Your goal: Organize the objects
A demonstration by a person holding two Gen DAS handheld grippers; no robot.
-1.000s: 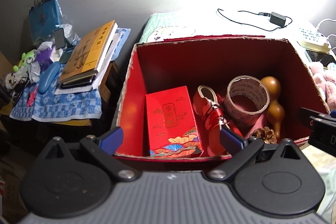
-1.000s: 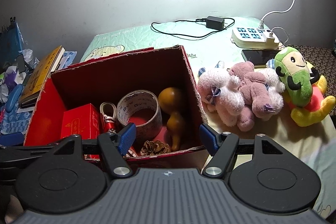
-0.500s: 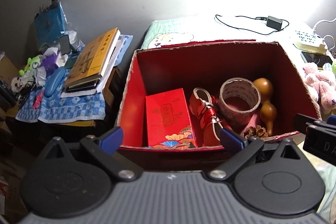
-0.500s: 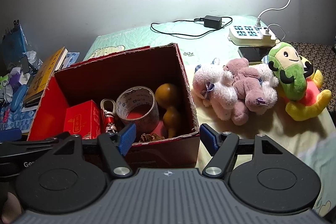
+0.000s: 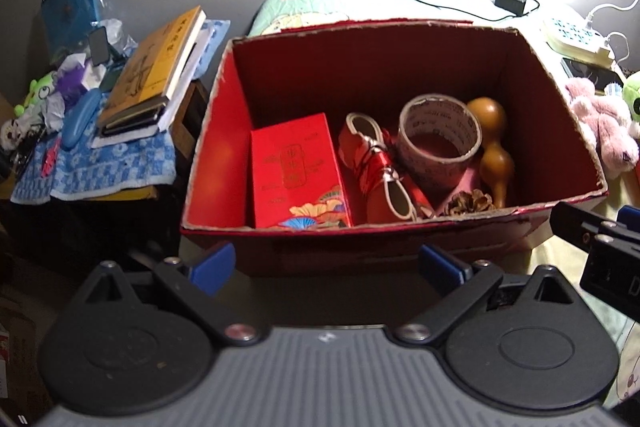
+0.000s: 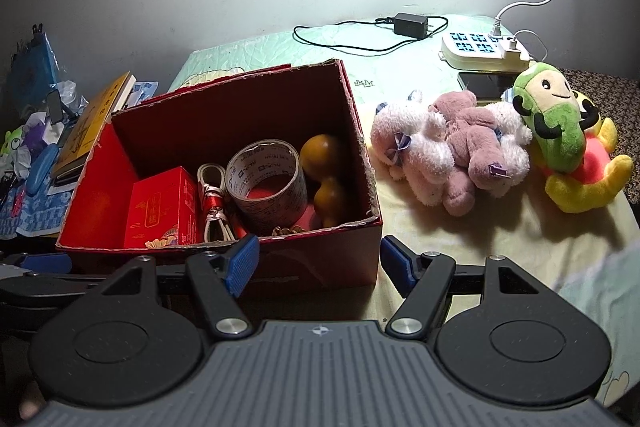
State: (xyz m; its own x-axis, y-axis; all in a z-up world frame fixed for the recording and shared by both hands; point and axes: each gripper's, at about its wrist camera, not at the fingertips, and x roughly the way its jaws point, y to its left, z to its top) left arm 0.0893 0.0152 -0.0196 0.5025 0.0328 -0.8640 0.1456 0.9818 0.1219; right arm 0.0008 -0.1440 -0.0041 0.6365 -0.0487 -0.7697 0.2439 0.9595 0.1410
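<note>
A red cardboard box (image 5: 224,131) (image 6: 344,247) stands on the bed. Inside lie a small red printed box (image 5: 296,171) (image 6: 160,207), a red ribboned item (image 5: 380,171), a tape roll (image 5: 440,135) (image 6: 266,183), a brown gourd (image 5: 490,143) (image 6: 324,171) and a pine cone (image 5: 470,203). My left gripper (image 5: 326,265) is open and empty in front of the box's near wall. My right gripper (image 6: 320,259) is open and empty at the box's near right corner. Pink and white plush toys (image 6: 452,151) and a green-yellow plush (image 6: 560,131) lie right of the box.
A side table with a blue cloth (image 5: 104,163) holds stacked books (image 5: 156,67), a blue case (image 5: 80,119) and small clutter. At the back of the bed lie a power strip (image 6: 480,47), a charger with cable (image 6: 410,25) and a phone (image 6: 484,81).
Both grippers have drawn back and up from the box, so the box looks smaller and more of its outer front wall shows. Both stay open and empty.
</note>
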